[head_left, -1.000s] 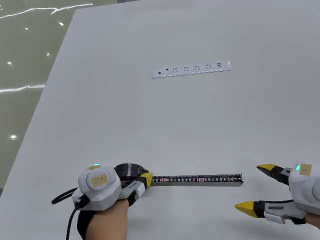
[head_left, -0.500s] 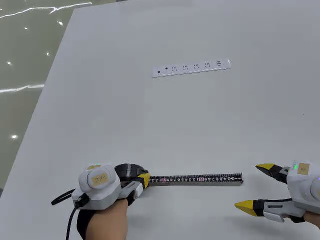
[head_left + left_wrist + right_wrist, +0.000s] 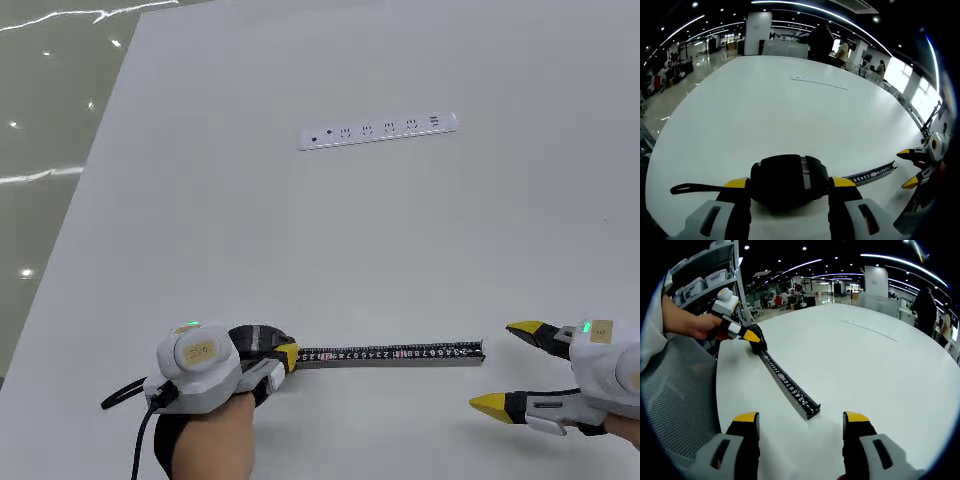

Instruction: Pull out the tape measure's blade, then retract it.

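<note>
A black tape measure case point(image 3: 258, 343) point(image 3: 788, 178) lies near the table's front left, and my left gripper point(image 3: 278, 362) point(image 3: 789, 183) is shut on it. Its blade point(image 3: 390, 354) point(image 3: 872, 174) point(image 3: 785, 383) is pulled out flat across the table to the right, ending in a hook tip point(image 3: 812, 411). My right gripper point(image 3: 506, 366) point(image 3: 801, 418) stands open a little right of the blade's tip, with nothing between its yellow fingertips. A black wrist strap point(image 3: 692, 188) trails from the case.
A white power strip point(image 3: 378, 130) lies at mid table, further back. The white table's left edge point(image 3: 90, 170) borders a glossy floor. People stand beyond the table's far end in the left gripper view.
The right gripper has shifted slightly; the blade, case and left gripper stay as they were. The head camera has tilted a little.
</note>
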A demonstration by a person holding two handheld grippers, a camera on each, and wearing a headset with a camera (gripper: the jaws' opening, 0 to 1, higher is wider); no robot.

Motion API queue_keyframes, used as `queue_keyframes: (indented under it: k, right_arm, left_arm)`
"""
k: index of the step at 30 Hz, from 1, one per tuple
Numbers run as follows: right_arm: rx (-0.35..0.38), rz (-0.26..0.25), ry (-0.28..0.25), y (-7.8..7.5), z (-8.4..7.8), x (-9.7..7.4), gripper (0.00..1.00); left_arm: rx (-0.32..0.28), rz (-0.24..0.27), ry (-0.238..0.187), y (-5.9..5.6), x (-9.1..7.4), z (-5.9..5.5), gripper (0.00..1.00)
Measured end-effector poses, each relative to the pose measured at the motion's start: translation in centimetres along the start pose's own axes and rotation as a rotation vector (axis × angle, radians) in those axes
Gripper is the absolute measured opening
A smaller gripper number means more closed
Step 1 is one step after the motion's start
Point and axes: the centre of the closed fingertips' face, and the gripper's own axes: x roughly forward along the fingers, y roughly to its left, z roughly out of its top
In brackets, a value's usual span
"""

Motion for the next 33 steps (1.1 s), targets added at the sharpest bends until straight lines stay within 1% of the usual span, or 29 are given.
queue_keyframes:
  k: [3,6,9,19,21,28,30,33]
  right_arm:
    - [-0.015,0.003,0.001,-0.3,0.0,0.2,0.65]
    - [-0.013,0.01,0.0,-0.6,0.1,0.6,0.62]
    - [-0.029,0.006,0.007,-1.2,0.1,1.1,0.58]
    - [-0.088,0.041,0.021,-1.2,0.1,2.1,0.48]
    - [-0.106,0.058,0.017,-1.1,-0.1,2.3,0.45]
    - [-0.116,0.079,0.006,-1.0,-0.1,2.4,0.41]
    - [-0.146,0.085,0.009,-0.9,-0.2,2.5,0.38]
    - [-0.155,0.094,0.021,-1.0,-0.6,2.6,0.34]
  left_arm:
    - [0.001,-0.003,0.003,0.0,0.0,0.0,0.6]
    - [-0.001,-0.005,0.002,0.0,0.0,0.0,0.6]
    - [-0.002,-0.007,0.003,0.0,0.0,0.0,0.6]
    - [-0.002,-0.01,0.007,0.0,0.1,0.0,0.6]
    - [-0.002,-0.01,0.007,0.0,0.1,0.0,0.6]
    - [-0.003,-0.013,0.006,0.0,0.1,0.0,0.6]
    - [-0.004,-0.014,0.006,0.0,0.0,0.0,0.6]
    - [-0.005,-0.016,0.005,0.0,0.0,0.0,0.6]
